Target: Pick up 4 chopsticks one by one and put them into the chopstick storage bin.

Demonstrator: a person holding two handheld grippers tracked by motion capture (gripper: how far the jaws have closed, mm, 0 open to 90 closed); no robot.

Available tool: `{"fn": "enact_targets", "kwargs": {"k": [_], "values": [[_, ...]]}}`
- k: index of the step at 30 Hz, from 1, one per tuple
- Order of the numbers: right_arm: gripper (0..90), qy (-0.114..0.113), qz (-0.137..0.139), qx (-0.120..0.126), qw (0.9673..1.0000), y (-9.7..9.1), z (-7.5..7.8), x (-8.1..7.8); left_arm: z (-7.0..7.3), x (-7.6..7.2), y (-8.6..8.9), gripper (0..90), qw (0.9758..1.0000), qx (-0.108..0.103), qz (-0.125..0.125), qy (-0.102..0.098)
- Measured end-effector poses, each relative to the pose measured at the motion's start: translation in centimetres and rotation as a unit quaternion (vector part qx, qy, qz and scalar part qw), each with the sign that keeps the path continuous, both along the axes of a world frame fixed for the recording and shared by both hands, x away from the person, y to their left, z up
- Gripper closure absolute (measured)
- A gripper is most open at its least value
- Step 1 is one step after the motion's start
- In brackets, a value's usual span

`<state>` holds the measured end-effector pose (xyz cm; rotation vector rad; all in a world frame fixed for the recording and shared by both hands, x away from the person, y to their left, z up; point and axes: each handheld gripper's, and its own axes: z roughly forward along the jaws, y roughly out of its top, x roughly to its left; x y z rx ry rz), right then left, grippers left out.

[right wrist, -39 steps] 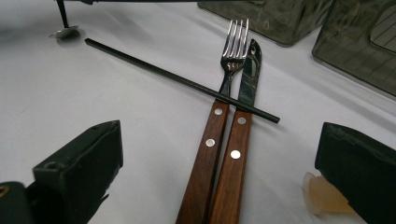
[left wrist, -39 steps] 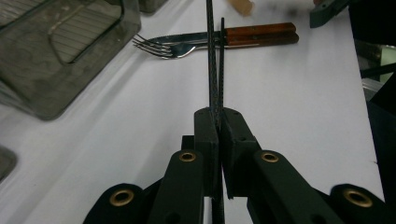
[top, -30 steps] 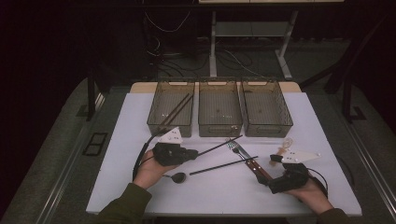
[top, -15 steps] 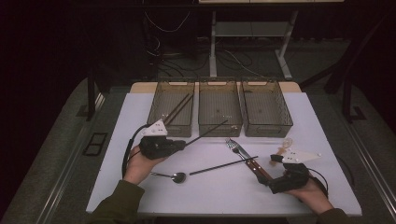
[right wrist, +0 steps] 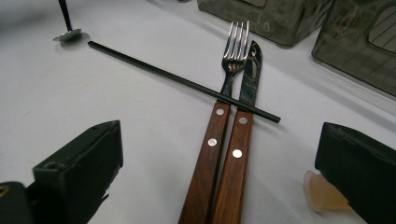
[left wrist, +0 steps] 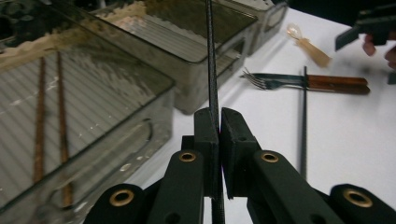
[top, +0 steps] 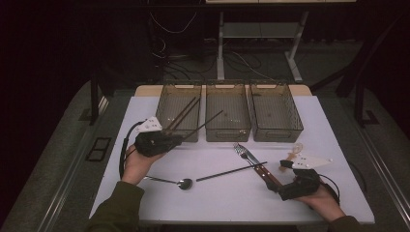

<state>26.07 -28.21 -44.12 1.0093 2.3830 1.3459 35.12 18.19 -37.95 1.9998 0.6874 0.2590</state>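
Observation:
My left gripper (top: 180,138) (left wrist: 219,123) is shut on a black chopstick (top: 205,123) (left wrist: 211,70), held off the table by the front of the left bin (top: 164,104). The stick slants up to the right, its tip over the middle bin (top: 212,133). Two brown chopsticks (top: 183,113) (left wrist: 39,116) lie in the left bin. A second black chopstick (top: 231,171) (right wrist: 177,79) lies on the table across a wood-handled fork (top: 244,152) (right wrist: 233,46) and knife (top: 263,173) (right wrist: 250,70). My right gripper (top: 283,189) (right wrist: 219,158) rests open at their handle ends.
A metal spoon (top: 183,182) (right wrist: 67,35) lies near the table's front left. A small amber plastic spoon (top: 295,147) (left wrist: 308,44) lies by the right gripper. The right bin (top: 295,130) stands beside the middle one. The white table (top: 222,203) ends close to the person.
My left gripper has lifted and moved left and away, toward the left bin, carrying the black chopstick with it. The right gripper has stayed in place.

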Motion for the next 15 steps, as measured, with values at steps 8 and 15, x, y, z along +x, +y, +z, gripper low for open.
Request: {"fn": "enact_targets", "kwargs": {"k": [8,15], "values": [[1.1,0.001,-0.002,0.002,1.0,-0.1,0.0,-0.1,0.4,1.8,1.1,85.0,0.9995,0.012,0.03,-0.001],[1.2,0.001,-0.002,0.002,1.0,-0.1,0.0,-0.1,1.1,3.1,1.7,85.0,0.9982,0.024,0.055,-0.007]]}}
